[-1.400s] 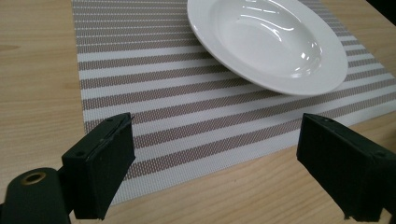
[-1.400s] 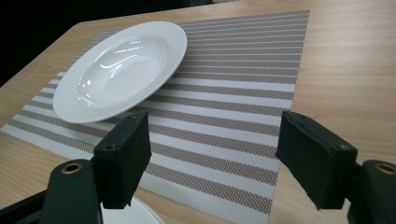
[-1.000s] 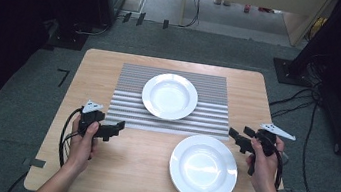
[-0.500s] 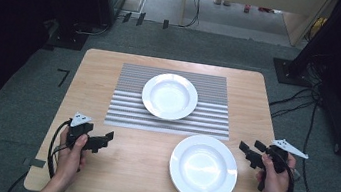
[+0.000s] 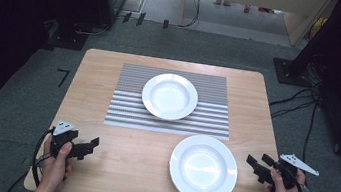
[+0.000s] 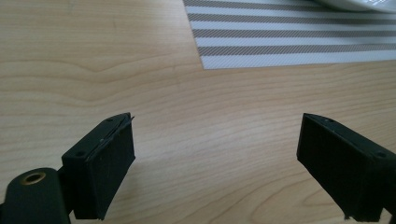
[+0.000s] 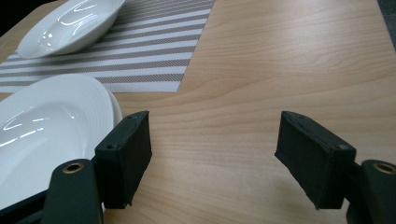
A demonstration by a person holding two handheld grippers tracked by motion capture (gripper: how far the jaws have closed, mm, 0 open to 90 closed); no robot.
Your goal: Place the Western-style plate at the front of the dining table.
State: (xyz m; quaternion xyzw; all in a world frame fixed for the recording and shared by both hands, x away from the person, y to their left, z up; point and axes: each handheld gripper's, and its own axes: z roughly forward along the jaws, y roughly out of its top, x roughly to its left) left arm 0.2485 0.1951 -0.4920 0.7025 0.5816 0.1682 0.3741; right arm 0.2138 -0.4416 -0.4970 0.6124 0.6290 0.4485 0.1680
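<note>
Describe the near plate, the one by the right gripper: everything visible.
The near plate is round, plain white and glossy, looking like glazed ceramic, with a wide rim and a shallow well that catches light reflections. It is empty and sits flat and upright on the bare wooden table, just in front of the striped placemat, not on it. The right gripper is close at its right edge, jaws open, not touching it.

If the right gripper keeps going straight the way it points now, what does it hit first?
Probably nothing at once. The right gripper, jaws open, points over bare table. The near plate lies just off its left jaw and the placemat farther left, so a straight run likely passes beside both, though depth is hard to judge.
</note>
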